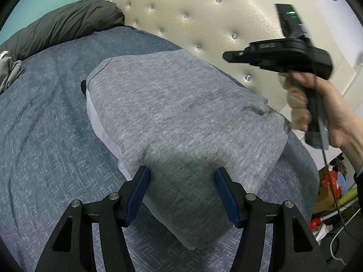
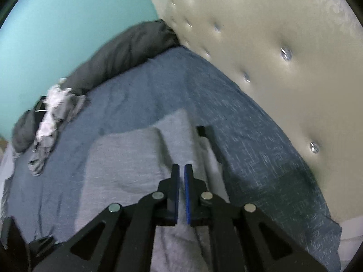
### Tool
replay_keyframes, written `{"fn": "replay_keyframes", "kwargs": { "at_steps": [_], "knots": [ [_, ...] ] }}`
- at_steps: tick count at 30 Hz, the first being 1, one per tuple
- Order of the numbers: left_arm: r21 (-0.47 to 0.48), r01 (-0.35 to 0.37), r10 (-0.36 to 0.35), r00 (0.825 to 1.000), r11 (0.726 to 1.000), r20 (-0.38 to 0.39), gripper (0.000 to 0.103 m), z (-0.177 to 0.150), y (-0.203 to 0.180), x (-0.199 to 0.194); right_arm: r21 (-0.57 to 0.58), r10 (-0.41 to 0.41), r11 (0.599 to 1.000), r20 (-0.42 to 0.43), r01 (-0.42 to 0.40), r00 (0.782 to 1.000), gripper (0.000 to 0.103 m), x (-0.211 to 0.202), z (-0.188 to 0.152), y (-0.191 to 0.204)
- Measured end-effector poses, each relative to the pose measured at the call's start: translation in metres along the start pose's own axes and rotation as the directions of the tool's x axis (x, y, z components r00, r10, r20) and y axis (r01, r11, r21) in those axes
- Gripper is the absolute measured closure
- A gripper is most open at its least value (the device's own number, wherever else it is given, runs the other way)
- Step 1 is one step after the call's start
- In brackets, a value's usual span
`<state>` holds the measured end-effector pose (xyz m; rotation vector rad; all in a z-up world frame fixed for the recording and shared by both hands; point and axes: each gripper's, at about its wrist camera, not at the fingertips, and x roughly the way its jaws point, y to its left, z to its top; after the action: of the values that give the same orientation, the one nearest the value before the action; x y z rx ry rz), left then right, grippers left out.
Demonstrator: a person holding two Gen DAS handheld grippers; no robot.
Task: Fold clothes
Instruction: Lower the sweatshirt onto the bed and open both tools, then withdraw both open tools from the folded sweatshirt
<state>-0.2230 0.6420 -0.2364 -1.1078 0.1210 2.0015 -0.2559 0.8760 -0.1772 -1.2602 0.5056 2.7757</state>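
Lying folded flat: grey shirt [image 1: 181, 117] | left tongs [image 1: 182, 176] apart | right tongs [image 2: 181, 170] together, empty

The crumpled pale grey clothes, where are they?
In the right wrist view, the crumpled pale grey clothes lie far left on the blue bedspread, beside the dark grey pillow.

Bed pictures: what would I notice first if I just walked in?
Probably the grey shirt, folded flat in the middle of the blue bed. The left gripper hovers over its near edge, jaws open. Behind stands the cream headboard with shiny buttons, and a hand on the right holds the other gripper.
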Motion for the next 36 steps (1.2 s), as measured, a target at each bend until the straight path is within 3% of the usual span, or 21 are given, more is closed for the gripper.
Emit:
{"fn": "replay_keyframes", "kwargs": {
  "at_steps": [5, 9, 12, 16, 18, 22, 27, 36],
  "knots": [
    [-0.005, -0.002, 0.002, 1.000, 1.000, -0.001, 0.038, 0.000, 0.000, 0.000, -0.093, 0.103, 0.990, -0.054, -0.108, 0.993, 0.099, -0.011, -0.019, 0.017],
    [-0.006, -0.011, 0.011, 1.000, 1.000, -0.005, 0.037, 0.001, -0.002, -0.002, -0.145, -0.074, 0.988, -0.135, 0.054, 0.988, 0.099, 0.007, -0.039, 0.008],
    [-0.006, -0.016, 0.016, 1.000, 1.000, -0.007, 0.037, 0.002, -0.003, -0.003, -0.064, -0.127, 0.990, -0.054, 0.124, 0.990, 0.099, -0.009, -0.045, -0.012],
    [-0.010, -0.023, 0.023, 1.000, 1.000, -0.008, 0.037, 0.002, -0.004, -0.004, -0.045, -0.009, 0.999, 0.036, 0.011, 0.999, 0.099, -0.034, -0.053, -0.008],
    [-0.008, -0.030, 0.030, 0.999, 1.000, -0.011, 0.037, 0.002, -0.006, -0.005, -0.096, 0.035, 0.995, 0.009, -0.034, 0.999, 0.099, -0.033, -0.061, 0.004],
    [-0.003, -0.032, 0.032, 0.999, 0.999, -0.019, 0.037, 0.000, -0.009, -0.008, -0.127, -0.024, 0.992, -0.074, 0.014, 0.997, 0.103, -0.018, -0.078, 0.003],
    [-0.016, -0.031, 0.030, 0.999, 0.999, -0.028, 0.037, 0.000, -0.007, -0.015, 0.005, -0.069, 0.998, 0.004, 0.069, 0.998, 0.103, -0.035, -0.075, -0.028],
    [-0.015, -0.034, 0.034, 0.999, 0.999, 0.013, 0.037, 0.006, -0.025, -0.048, 0.028, -0.070, 0.997, 0.069, 0.068, 0.995, 0.103, -0.080, -0.079, -0.015]
  ]
}}
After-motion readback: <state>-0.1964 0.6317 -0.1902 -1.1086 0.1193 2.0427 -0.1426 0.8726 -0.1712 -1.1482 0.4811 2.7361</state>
